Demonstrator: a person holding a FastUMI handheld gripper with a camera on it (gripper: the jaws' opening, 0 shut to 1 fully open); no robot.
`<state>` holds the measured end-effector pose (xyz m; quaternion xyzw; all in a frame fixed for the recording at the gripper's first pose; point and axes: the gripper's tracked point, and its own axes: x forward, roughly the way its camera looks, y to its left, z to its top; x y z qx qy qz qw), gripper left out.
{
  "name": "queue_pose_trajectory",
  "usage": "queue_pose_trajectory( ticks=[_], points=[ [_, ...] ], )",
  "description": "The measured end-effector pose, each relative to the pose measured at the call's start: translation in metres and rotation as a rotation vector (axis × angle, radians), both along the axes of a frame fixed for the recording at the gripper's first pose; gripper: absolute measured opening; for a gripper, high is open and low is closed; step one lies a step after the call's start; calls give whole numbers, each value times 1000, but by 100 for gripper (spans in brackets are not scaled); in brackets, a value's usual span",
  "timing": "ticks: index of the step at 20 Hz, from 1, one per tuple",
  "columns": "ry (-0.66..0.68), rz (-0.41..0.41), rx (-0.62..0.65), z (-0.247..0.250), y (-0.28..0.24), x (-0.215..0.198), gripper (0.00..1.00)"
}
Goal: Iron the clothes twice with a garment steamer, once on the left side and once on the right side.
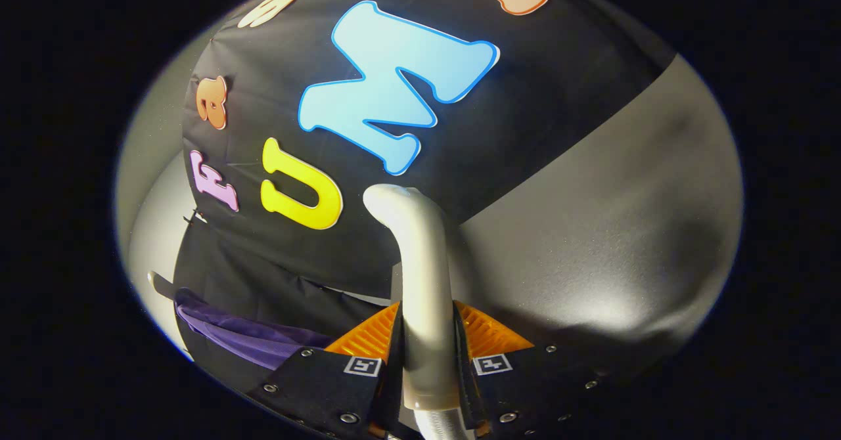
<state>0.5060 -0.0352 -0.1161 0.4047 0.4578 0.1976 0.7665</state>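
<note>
My gripper [427,335] is shut on the white handle of the garment steamer [420,263], both fingers pressing on its sides. The handle rises between the fingers and curves over at its top toward the booth's black wall. Its ribbed hose end shows just below the fingers. A purple garment [243,335] hangs to the left of the fingers, low against the black cloth, with a pale hanger tip [158,282] beside it. The steamer is held well apart from the garment.
The booth's black cloth wall [558,85] spreads ahead and above. A grey panel [604,230] fills the space to the right of the steamer, and a lighter grey wall [151,164] lies to the left.
</note>
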Motion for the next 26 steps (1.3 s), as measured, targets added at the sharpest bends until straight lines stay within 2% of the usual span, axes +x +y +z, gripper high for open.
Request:
queue_pose_trajectory(
  ticks=[3, 6, 14, 20, 26],
  points=[
    [-91, 6, -104, 2, 7, -9, 36],
    [-191, -21, -177, 16, 8, -21, 36],
    [-360, -75, -70, 78, 27, -98, 36],
    [-532, -140, -125, 121, 45, -144, 36],
    [-672, -117, -177, 174, 81, -189, 36]
  ],
)
